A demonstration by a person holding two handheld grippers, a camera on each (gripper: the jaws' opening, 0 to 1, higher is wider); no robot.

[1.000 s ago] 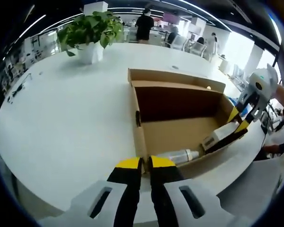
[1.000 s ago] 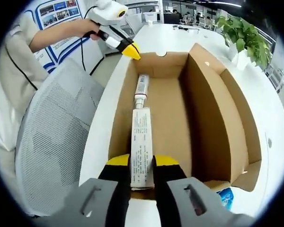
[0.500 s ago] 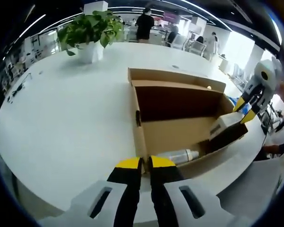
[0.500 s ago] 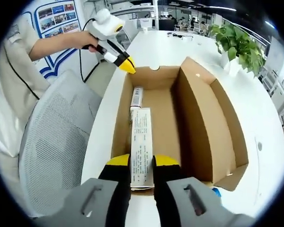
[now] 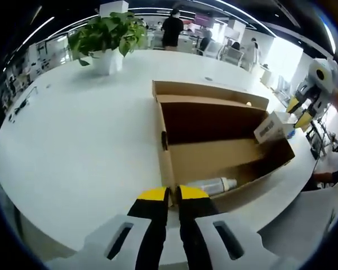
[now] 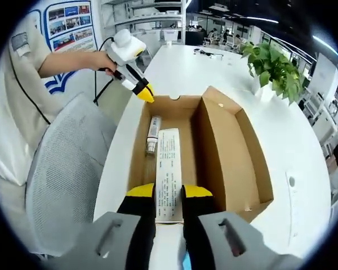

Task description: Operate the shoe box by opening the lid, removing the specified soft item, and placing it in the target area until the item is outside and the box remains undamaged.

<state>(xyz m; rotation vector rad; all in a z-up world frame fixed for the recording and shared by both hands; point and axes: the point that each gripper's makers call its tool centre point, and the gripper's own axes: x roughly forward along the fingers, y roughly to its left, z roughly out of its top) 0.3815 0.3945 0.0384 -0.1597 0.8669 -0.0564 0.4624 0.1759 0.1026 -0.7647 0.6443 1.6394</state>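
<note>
While the open cardboard shoe box (image 6: 214, 152) lies on the white table (image 5: 73, 140) with its lid folded back, the right gripper (image 6: 169, 194) pinches one end of a long white printed carton (image 6: 169, 169) — the carton is lifted above the box interior, clear of the floor. In the left gripper view the same carton (image 5: 270, 128) appears above the box's far wall (image 5: 281, 149), held by the right gripper (image 5: 300, 112). A clear bottle (image 6: 152, 134) lies on the box floor along the near wall. The left gripper (image 5: 172, 197) has its yellow-tipped jaws pressed onto the box's near corner edge — seen also from the right gripper view (image 6: 145, 94). A potted plant (image 5: 104, 39) stands on the table; a grey mesh chair (image 6: 62, 180) is beside it.
</note>
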